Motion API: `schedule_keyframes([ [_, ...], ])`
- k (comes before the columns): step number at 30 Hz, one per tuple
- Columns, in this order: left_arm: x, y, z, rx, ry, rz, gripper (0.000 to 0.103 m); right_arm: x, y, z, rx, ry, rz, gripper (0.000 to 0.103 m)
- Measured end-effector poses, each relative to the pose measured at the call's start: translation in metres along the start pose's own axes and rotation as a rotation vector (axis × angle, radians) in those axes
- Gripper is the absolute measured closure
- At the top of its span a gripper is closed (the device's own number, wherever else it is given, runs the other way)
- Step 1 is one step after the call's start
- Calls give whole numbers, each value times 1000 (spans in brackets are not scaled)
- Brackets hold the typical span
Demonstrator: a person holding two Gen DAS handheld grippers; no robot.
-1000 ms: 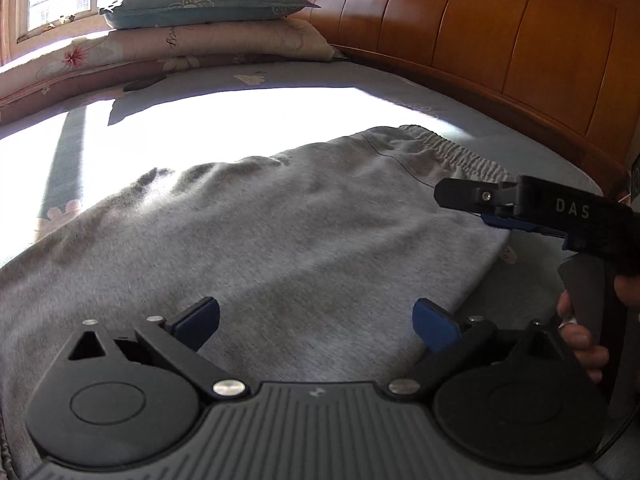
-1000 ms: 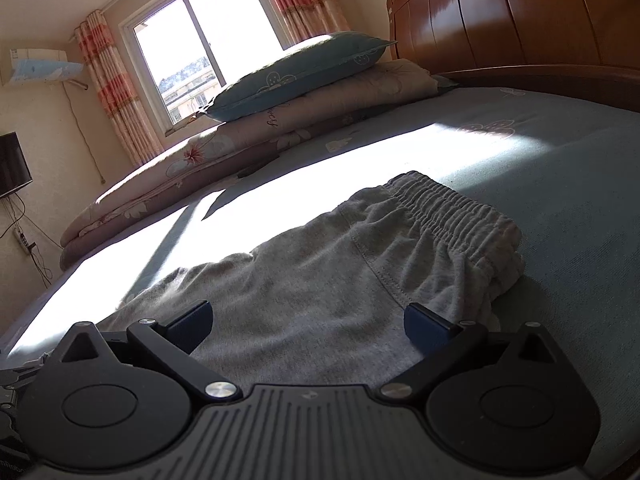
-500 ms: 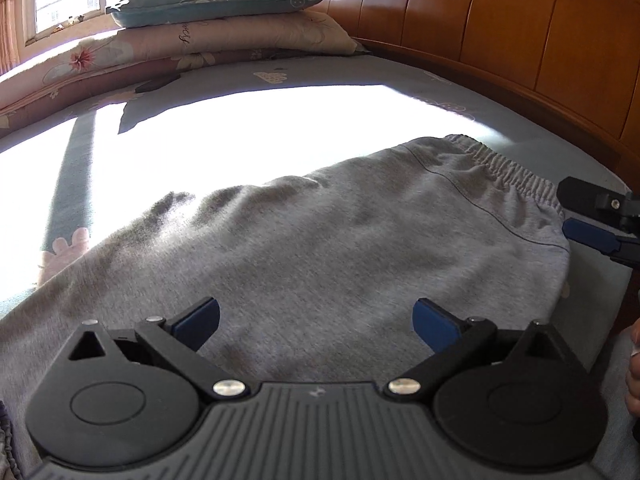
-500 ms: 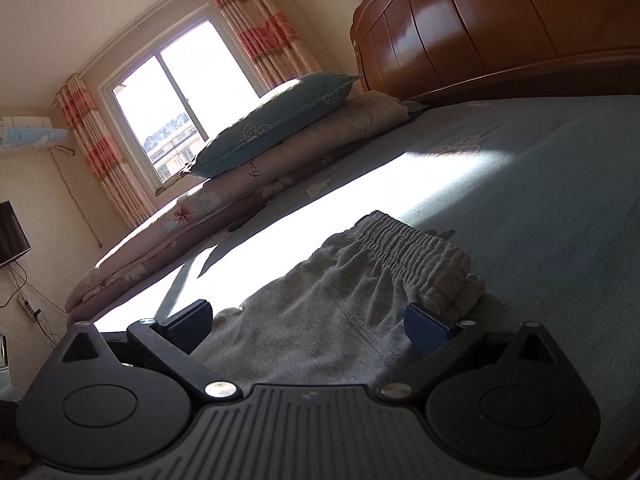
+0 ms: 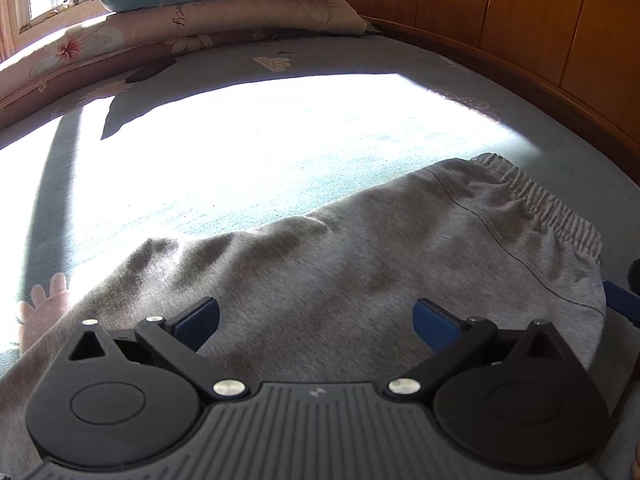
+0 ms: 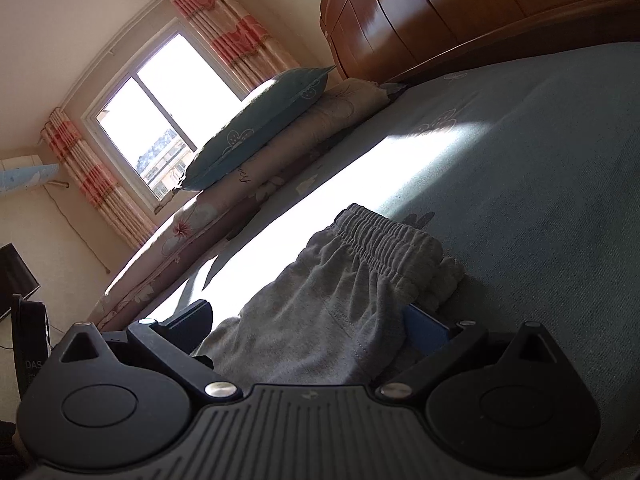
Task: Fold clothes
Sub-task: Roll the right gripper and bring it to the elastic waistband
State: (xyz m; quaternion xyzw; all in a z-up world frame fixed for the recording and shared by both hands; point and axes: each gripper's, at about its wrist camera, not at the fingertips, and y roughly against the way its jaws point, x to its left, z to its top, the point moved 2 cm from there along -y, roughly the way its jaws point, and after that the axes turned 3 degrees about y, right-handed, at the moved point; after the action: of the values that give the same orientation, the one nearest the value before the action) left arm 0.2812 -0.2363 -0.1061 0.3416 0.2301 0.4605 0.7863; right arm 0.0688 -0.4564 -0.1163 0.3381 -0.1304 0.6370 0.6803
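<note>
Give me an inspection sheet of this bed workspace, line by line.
Surface: blue-grey bed sheet, a bright sun patch across its middle.
Job's things: grey sweatpants lying spread on the sheet, elastic waistband at the far end, bunched.
Clutter: dark flat object near the pillows, too small to identify.
Grippers: left tongs open over the fabric; right tongs open, straddling the waistband end.
Cables: a thin cord runs down the wall under the air conditioner.
Surroundings: teal pillow on a folded floral quilt, wooden headboard, window with striped curtains.
</note>
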Motion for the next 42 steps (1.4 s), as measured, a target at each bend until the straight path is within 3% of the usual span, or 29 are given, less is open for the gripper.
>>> schedule_keyframes([
  [4,7,-34,14,-11,-14,26,0,-1,-1,0,8,2,1,0],
  [8,17,-28,33,8,60,18,1,-1,-1,0,10,1,4,0],
  [11,19,-14,37,-25,110,-44,1,-2,-1,0,11,-9,7,0],
  [14,20,-26,37,13,153,-89,1,-3,-3,0,20,-17,8,0],
  [20,7,-47,53,55,68,-19,1,-3,-4,-1,26,-11,5,0],
  [23,11,-32,65,65,136,-81,1,-5,-3,-1,25,-23,4,0],
  [26,9,-24,70,91,263,-256,1,-9,-3,0,24,-46,7,0],
  [29,-7,-43,72,136,315,-360,1,-11,-6,0,36,-67,15,0],
  [32,-18,-66,69,169,295,-325,1,-10,-7,-1,42,-59,13,0],
  [37,-14,-21,73,165,261,-363,1,-12,-9,0,45,-86,17,0],
  [42,16,45,32,151,280,-325,1,-13,-9,-1,48,-84,17,0],
])
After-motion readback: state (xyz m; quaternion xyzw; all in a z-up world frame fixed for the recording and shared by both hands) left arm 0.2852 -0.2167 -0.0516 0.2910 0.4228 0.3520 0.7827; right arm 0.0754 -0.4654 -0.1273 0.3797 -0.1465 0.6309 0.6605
